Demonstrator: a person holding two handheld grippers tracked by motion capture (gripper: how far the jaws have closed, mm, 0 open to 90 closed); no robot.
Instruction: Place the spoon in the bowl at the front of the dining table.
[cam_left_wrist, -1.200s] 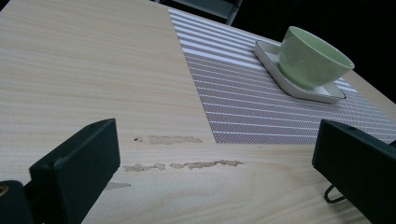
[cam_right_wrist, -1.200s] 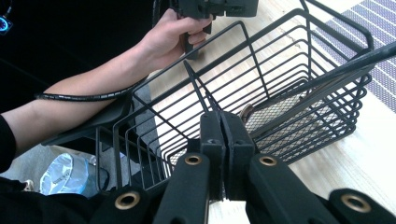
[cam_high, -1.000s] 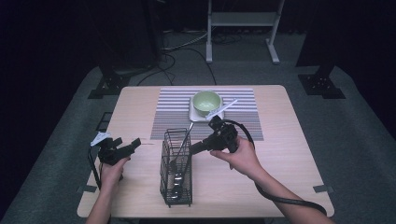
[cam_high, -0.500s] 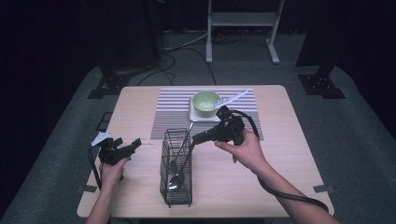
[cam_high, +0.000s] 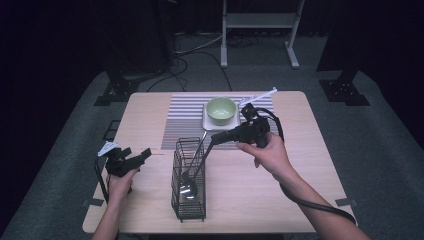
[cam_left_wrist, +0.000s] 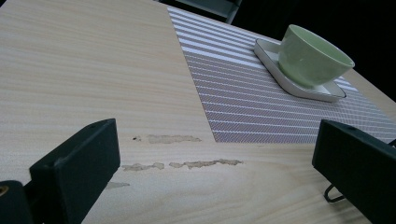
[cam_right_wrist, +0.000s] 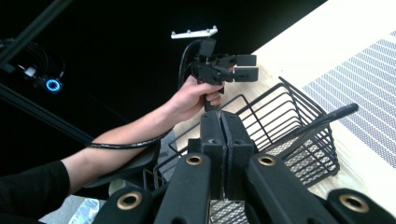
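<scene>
Lab or recording studio, not a home. Black curtains or dark walls all round, only the light wooden bench (cam_high: 150, 120) lit. Grey carpet (cam_high: 65, 165) underneath, with black stand feet (cam_high: 117, 92) at the left and another base (cam_high: 345, 90) at the right, like rig or light tripods. White metal frame (cam_high: 257, 22) behind the bench, loose cables (cam_high: 195, 50) running across the floor. Tape patches (cam_high: 345, 202) at the bench's near corners. Blue ring light (cam_right_wrist: 53, 85) on some device off in the dark. Tableware is staged: striped placemat (cam_high: 185, 117), green bowl (cam_high: 221, 110) on a white tray (cam_high: 208, 124), wire basket (cam_high: 188, 197). Dining setup as a prop, test cell around it.
</scene>
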